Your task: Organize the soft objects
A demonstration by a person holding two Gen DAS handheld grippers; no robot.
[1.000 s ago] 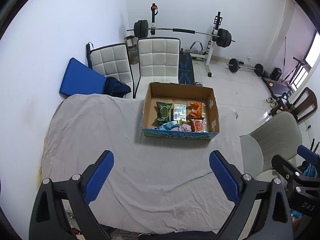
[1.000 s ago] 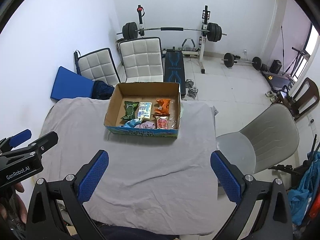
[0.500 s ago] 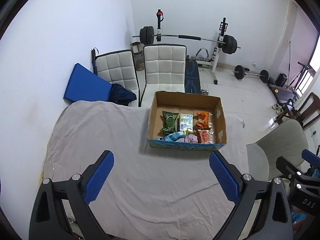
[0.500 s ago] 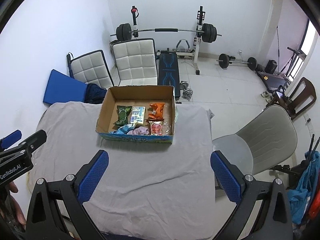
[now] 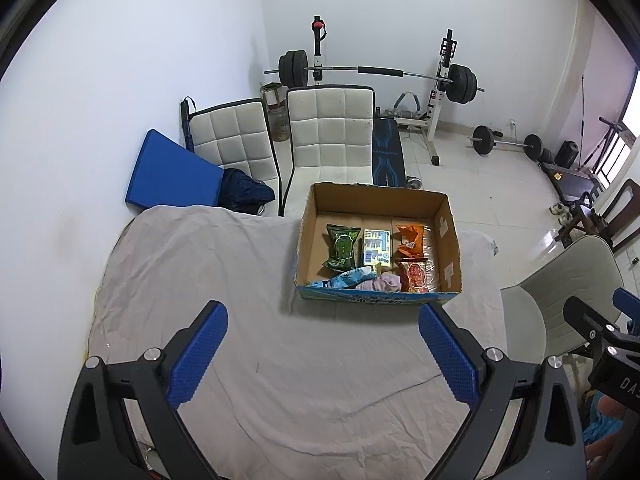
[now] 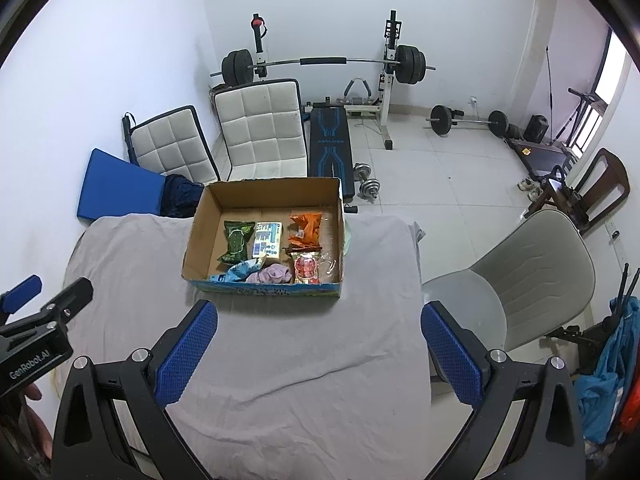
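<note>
A cardboard box point(image 5: 448, 240) point(image 6: 200, 224) stands on the grey cloth-covered table point(image 5: 200, 280) point(image 6: 132, 256). Inside lie a green packet point(image 5: 341, 247) point(image 6: 237, 240), a blue-and-white packet point(image 5: 376, 247) point(image 6: 268, 242), an orange packet point(image 5: 411, 240) point(image 6: 306, 230), a red packet point(image 5: 416, 277) point(image 6: 307, 267), a pink cloth point(image 5: 384, 282) point(image 6: 272, 274) and a light-blue packet point(image 5: 346, 279) point(image 6: 239, 271). My left gripper point(image 5: 323, 356) is open and empty, held above the table short of the box. My right gripper point(image 6: 318, 354) is open and empty too, also short of the box.
Two white padded chairs point(image 5: 328, 132) and a blue mat point(image 5: 172, 176) stand behind the table. A barbell rack point(image 5: 380, 76) and weights sit on the tiled floor. A grey chair point(image 6: 532, 272) stands right of the table. The right gripper shows at the left view's edge point(image 5: 600, 328).
Both grippers have drawn back and tilted, so the box sits lower in each view. Both stay open and empty; nothing in the box has moved.
</note>
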